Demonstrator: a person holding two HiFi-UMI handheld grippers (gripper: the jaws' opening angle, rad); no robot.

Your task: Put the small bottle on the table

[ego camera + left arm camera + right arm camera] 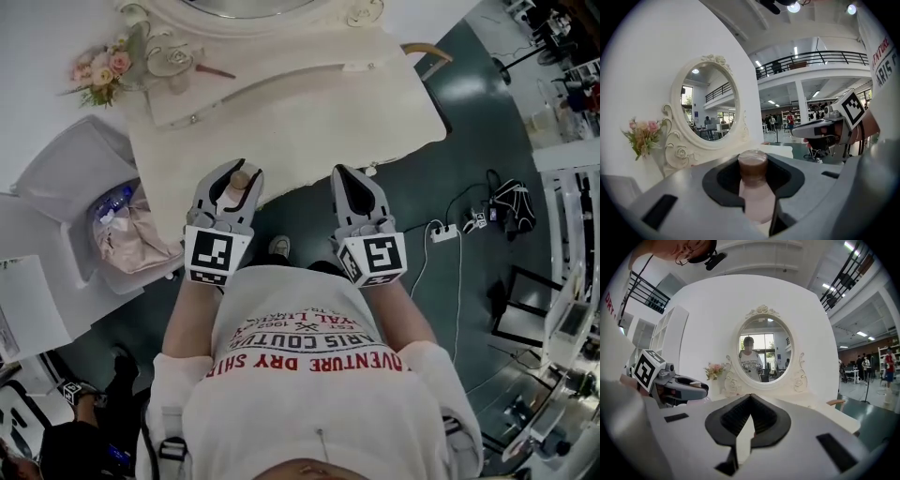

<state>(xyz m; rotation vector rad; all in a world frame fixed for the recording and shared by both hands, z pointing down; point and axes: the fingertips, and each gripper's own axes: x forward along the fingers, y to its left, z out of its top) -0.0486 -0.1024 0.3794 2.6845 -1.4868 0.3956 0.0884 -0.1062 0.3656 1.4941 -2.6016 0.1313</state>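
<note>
The small bottle [240, 178] has a pale pink body and a brown cap [752, 164]. It stands upright between the jaws of my left gripper [232, 187], which is shut on it just above the near edge of the cream dressing table [309, 122]. From the left gripper view the bottle [754, 197] fills the gap between the grey jaws. My right gripper [357, 187] hovers beside it at the same table edge. Its jaws meet with nothing between them [747, 425].
An oval mirror [761, 355] and a bunch of pink flowers [98, 70] stand at the back of the table. A white bin with a pink bag [127, 234] sits on the left. A chair [429, 54] and a power strip [445, 231] lie on the right.
</note>
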